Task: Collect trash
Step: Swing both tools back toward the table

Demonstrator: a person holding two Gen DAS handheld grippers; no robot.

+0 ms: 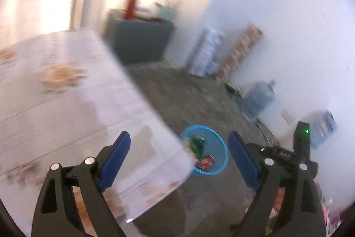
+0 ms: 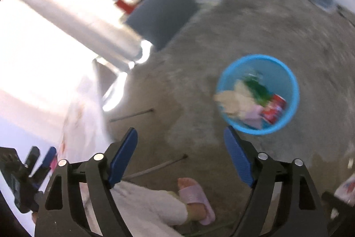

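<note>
A blue round bin stands on the concrete floor beside the table's corner; it also shows in the right wrist view. Inside lie a red can, a green wrapper and crumpled pale paper. My left gripper is open and empty, over the table's edge. My right gripper is open and empty, above the floor, left of and nearer than the bin. The other gripper shows at the right in the left wrist view and at the lower left in the right wrist view. Both views are blurred.
A table with a pale floral cloth fills the left. A dark cabinet with items stands at the back. Stacked cartons, a water jug and packs line the wall. The person's foot in a pink slipper is below.
</note>
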